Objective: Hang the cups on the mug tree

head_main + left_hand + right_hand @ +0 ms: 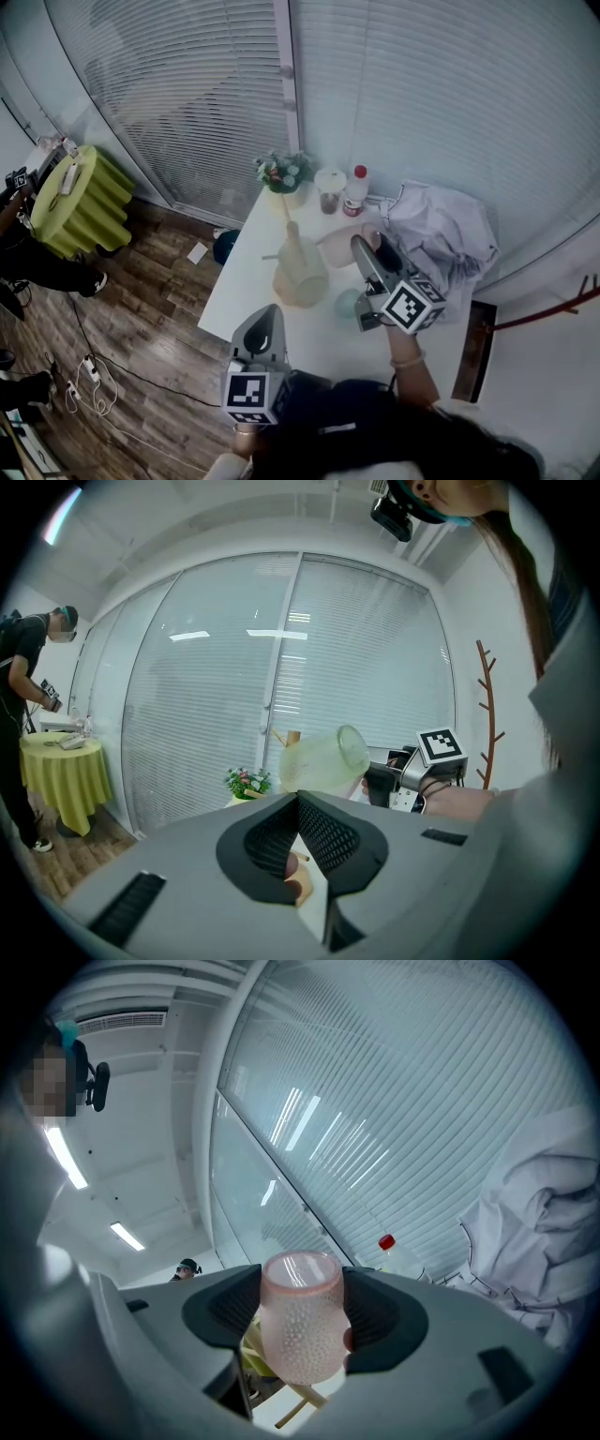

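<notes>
Head view: a white worktop (323,342) stands by a window with closed blinds. On it is one wooden mug tree (292,236), and one pale yellow cup (300,279) hangs low on the tree. The right claw (364,246) carries one pink cup (337,249) just right of the tree. One green cup (349,302) sits on the worktop close beneath that claw. The left claw (269,319) hangs near the front edge, apart from the tree. At the back are one flower pot (284,174), one red-capped bottle (355,192) and one white cloth (436,234).

Left gripper view: the left claw's tips are pressed together with nothing gripped. Only here does the yellow cup show as tilted on its peg.

Right gripper view: the right claw's pads pinch the pink cup by its sides, mouth facing away. Only here does its dimpled surface show, with wooden pegs below it.
</notes>
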A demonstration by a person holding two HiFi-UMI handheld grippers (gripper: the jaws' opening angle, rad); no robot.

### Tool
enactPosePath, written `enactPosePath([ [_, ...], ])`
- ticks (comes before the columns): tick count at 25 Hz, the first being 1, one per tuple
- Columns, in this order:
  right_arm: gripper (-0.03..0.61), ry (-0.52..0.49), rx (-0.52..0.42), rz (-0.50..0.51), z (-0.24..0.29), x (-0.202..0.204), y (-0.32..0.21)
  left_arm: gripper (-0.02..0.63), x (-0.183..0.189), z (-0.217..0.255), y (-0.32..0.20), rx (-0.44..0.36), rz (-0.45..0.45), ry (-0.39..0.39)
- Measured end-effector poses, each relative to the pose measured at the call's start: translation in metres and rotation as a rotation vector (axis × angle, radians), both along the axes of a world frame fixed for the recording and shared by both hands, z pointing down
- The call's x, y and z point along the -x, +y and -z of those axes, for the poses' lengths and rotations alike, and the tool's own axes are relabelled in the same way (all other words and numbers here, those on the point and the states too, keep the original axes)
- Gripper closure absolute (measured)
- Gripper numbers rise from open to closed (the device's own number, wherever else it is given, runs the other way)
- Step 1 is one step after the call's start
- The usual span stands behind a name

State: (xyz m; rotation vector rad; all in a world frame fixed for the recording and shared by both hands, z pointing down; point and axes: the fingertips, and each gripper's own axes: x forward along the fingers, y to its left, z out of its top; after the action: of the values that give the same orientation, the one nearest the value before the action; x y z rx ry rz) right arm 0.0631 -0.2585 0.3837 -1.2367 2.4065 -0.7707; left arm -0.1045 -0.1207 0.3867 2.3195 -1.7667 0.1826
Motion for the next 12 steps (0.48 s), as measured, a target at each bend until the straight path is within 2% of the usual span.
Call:
enactPosePath([
  [12, 0.299, -0.017, 0.022, 0.023, -0.0091, 0.0057, -0.0069, 0.612, 0.0036, -0.0028, -0.0025, 0.012, 0.020, -0.012],
])
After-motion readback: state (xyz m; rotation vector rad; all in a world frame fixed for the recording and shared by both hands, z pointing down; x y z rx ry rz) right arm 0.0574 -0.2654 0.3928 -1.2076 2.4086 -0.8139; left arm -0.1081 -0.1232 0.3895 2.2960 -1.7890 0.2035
